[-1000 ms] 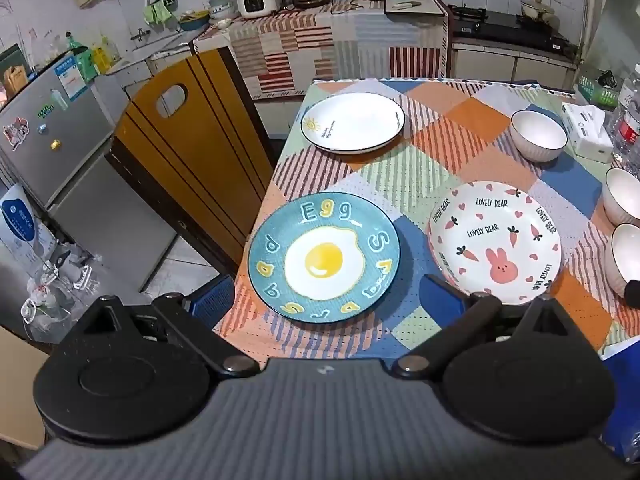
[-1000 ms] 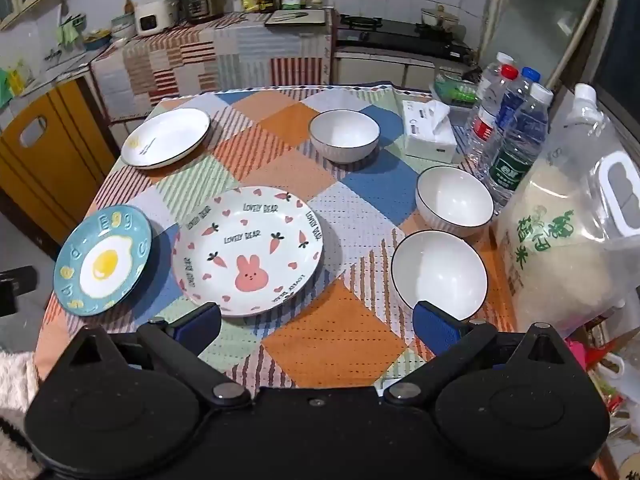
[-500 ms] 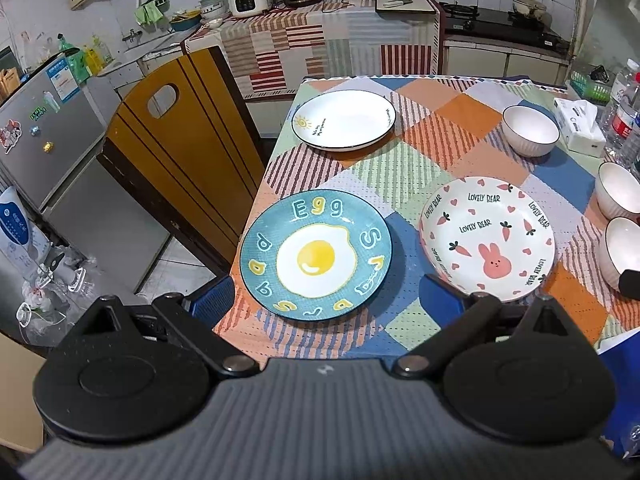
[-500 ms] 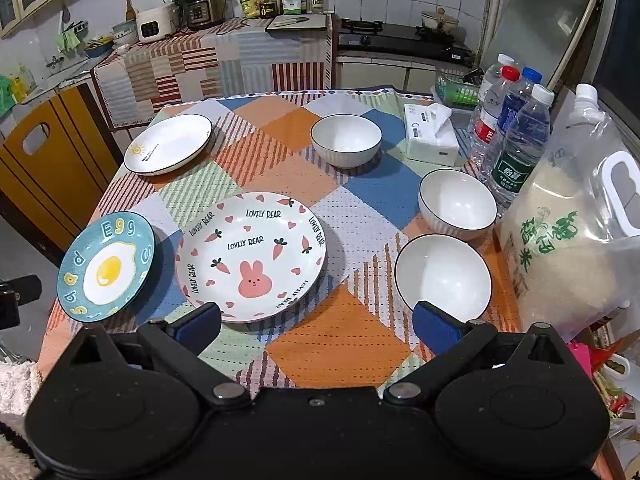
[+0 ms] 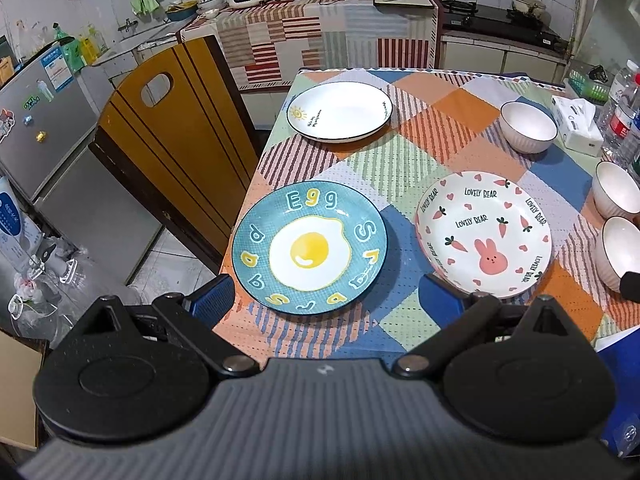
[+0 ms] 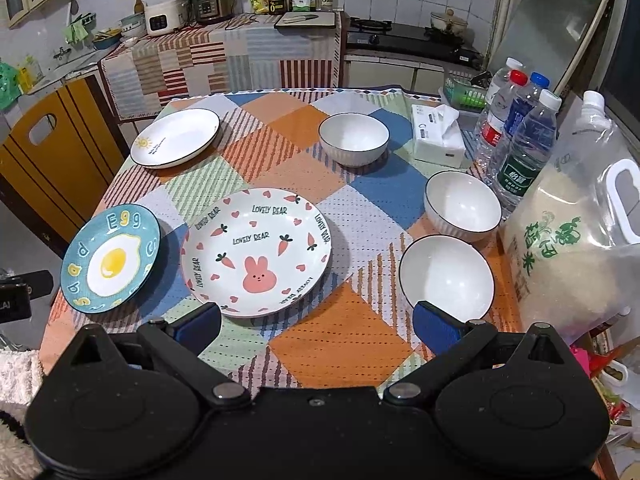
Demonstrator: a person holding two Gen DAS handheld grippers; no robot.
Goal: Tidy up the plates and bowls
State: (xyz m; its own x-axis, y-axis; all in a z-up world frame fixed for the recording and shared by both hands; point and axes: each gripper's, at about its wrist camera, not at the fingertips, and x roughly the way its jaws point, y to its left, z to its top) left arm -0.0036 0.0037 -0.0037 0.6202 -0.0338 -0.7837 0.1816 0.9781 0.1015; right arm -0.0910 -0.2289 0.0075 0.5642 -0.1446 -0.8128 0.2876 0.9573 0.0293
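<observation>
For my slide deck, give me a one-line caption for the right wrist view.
Open right tool hovers over patchwork tablecloth, facing pink-rabbit plate, three white bowls and blue egg plate.

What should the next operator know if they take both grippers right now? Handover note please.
Left gripper: open, empty, hovering at the near edge by the egg plate.
Right gripper: open, empty, between the bunny plate and the nearest bowl.
Sun plate sits far left; two more bowls, and, lie along the right side and toward the far end.
Done: nothing stacked, every piece lies separate on the tablecloth.
Left: gather the three plates and three bowls.
</observation>
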